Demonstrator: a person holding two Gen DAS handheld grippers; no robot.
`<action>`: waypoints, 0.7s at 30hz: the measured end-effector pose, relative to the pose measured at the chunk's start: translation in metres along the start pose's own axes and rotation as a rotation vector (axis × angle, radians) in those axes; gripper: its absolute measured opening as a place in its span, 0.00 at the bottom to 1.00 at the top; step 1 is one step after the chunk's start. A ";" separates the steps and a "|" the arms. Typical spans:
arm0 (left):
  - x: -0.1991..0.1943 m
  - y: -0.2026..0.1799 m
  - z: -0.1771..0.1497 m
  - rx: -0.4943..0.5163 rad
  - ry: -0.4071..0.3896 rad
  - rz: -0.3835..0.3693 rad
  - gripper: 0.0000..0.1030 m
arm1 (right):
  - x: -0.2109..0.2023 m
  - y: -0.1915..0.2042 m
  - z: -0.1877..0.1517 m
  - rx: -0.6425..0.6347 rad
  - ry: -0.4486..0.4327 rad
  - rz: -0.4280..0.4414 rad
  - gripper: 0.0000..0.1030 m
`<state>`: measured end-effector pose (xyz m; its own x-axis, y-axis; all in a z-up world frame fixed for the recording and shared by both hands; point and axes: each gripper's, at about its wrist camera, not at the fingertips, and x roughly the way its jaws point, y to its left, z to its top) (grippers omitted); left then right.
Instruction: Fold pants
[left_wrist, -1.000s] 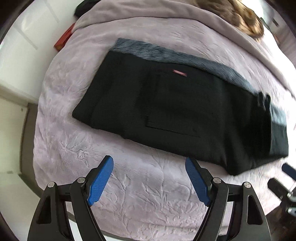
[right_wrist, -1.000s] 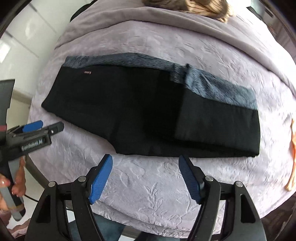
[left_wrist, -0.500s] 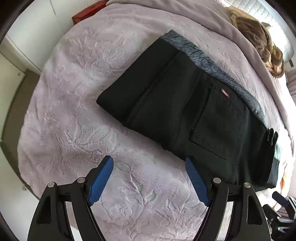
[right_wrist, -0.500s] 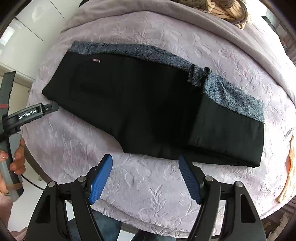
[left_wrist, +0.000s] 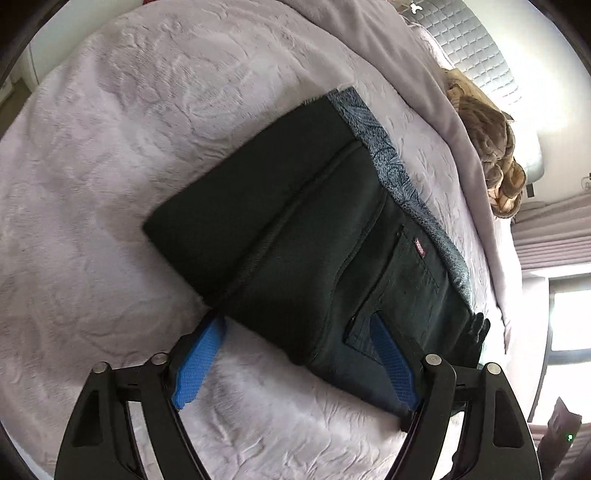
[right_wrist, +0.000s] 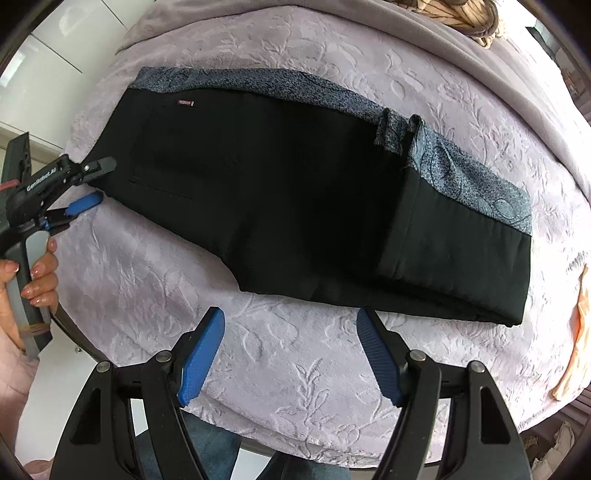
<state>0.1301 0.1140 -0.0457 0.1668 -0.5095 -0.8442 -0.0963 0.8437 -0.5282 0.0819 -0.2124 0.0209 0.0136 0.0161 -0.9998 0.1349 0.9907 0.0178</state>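
Note:
Black pants (right_wrist: 295, 192) lie folded lengthwise on the bed, with a grey-blue patterned lining along their far edge and the leg end doubled back at the right. In the left wrist view the waist end (left_wrist: 314, 229) with its back pocket fills the middle. My left gripper (left_wrist: 297, 319) is open and straddles the near waist corner, one blue finger (left_wrist: 391, 354) over the pocket and the other at the cloth's edge. From the right wrist view that left gripper (right_wrist: 98, 182) sits at the pants' left end. My right gripper (right_wrist: 291, 314) is open and empty over the blanket, just in front of the pants.
A lilac embossed blanket (right_wrist: 295, 369) covers the bed. A tan striped garment (left_wrist: 495, 158) is bunched at the far side. A peach cloth (right_wrist: 576, 332) lies at the right edge. A person's hand (right_wrist: 37, 273) grips the left tool's handle beside the bed's near-left edge.
My left gripper has dropped, rolled and closed in on the waist end until its fingers straddle the corner. The right gripper has barely shifted. Both stayed open.

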 end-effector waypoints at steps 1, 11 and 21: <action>0.004 0.001 0.001 0.005 -0.001 0.004 0.79 | 0.001 0.000 0.000 0.000 0.004 -0.001 0.75; 0.014 -0.013 -0.002 0.011 -0.002 0.032 0.84 | 0.005 0.005 0.000 -0.013 0.008 0.008 0.75; 0.005 -0.019 0.004 -0.009 -0.063 -0.091 0.84 | -0.001 0.007 0.001 -0.011 -0.020 0.026 0.75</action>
<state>0.1366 0.0955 -0.0396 0.2365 -0.5724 -0.7851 -0.0864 0.7925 -0.6038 0.0833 -0.2061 0.0217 0.0370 0.0388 -0.9986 0.1234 0.9914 0.0431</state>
